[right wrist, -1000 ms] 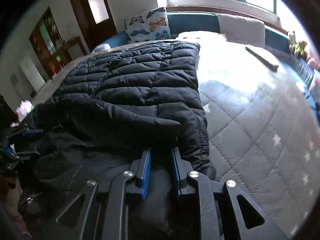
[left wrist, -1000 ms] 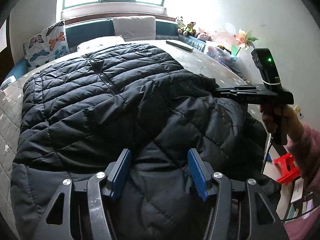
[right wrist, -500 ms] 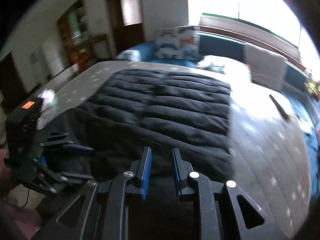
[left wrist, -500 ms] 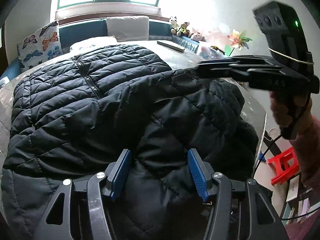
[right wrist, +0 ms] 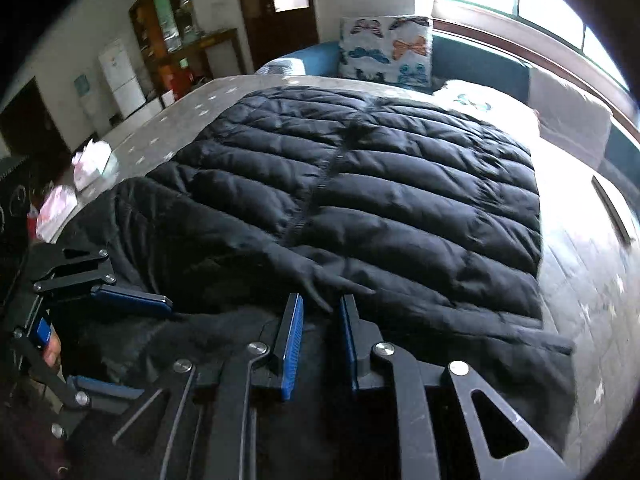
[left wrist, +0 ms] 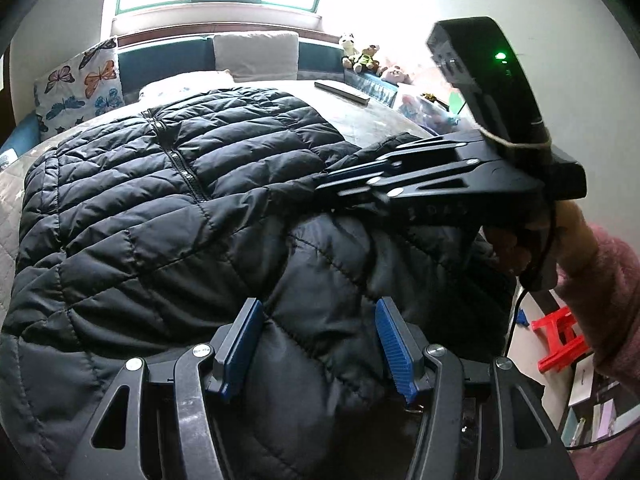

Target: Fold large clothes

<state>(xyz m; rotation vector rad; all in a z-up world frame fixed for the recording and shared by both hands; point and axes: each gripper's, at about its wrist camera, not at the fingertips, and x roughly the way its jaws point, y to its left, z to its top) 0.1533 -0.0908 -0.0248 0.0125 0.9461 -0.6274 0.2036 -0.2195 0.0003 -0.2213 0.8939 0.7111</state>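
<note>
— So where does the jacket (left wrist: 168, 208) lie?
— Spread over the bed (right wrist: 592, 264), zip (right wrist: 320, 188) up the middle, its far hem near the butterfly pillow (right wrist: 386, 50). Bare quilt runs down one side of it as far as the bed's edge, with only a flat dark bar (left wrist: 342, 92) lying there; the other side has a narrower strip of bare quilt.
— How does it look?
— Black, quilted, puffy. One near part is lifted and drawn across the body.
— By which hand-held gripper?
— The right hand-held gripper (right wrist: 320, 332): its blue pads (right wrist: 292, 348) are closing, pinching a fold of black fabric. The left hand-held gripper (left wrist: 318, 344) stands spread over the near end of the jacket, pads apart, fabric bulging between them.
</note>
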